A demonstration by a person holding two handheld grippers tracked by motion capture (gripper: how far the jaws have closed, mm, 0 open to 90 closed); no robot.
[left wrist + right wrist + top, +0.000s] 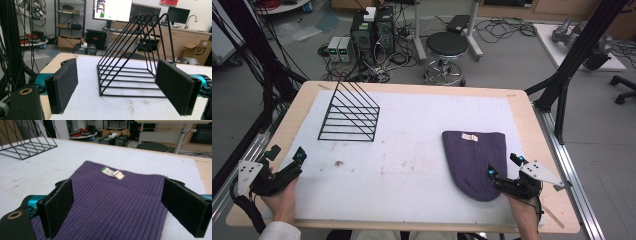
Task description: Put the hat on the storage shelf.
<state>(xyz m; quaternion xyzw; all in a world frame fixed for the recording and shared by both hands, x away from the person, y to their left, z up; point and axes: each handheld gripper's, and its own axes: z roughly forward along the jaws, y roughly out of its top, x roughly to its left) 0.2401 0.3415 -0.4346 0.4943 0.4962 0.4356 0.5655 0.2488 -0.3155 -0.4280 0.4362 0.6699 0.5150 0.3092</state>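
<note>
2 grippers wait at the near edge of the table [522, 107], both with jaws spread wide and nothing held. The right gripper [504, 166] hangs over the near, rounded end of the purple beanie [472, 160], which lies flat at near right, label [112, 173] toward the far side. To grasp it well, I judge the jaws should drop until the pads meet the knit, then pinch up a fold near the crown. The beanie sits between and beneath the right pads [58, 203]. The left gripper [287, 152] points at the wire rack [349, 112], well apart at far left
</note>
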